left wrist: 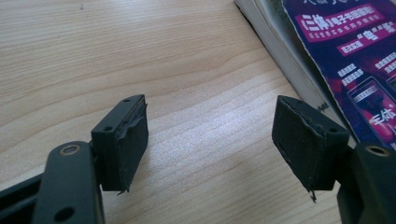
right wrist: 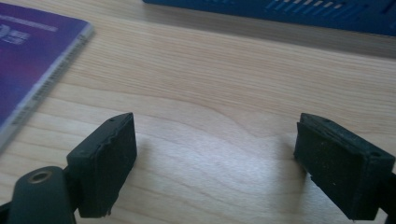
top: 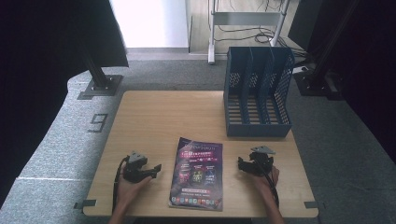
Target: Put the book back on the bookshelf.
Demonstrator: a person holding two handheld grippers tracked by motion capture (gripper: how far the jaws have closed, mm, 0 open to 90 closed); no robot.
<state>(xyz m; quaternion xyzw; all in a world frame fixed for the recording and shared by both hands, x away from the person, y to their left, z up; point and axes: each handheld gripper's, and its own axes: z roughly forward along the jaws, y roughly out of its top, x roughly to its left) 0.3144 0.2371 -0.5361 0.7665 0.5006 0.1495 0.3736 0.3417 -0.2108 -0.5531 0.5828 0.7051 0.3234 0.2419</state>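
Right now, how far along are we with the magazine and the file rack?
Nothing looks done: the purple glossy magazine lies flat on the wooden table, and the blue slotted file rack is empty. The left hand-held gripper and the right hand-held gripper flank it, both open. Gripping, lifting and likely filing remain.

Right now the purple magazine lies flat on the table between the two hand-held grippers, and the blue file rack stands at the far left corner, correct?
Not quite. The blue file rack stands at the far right corner, as the high view shows. The purple magazine does lie flat between the left hand-held gripper and the right hand-held gripper.
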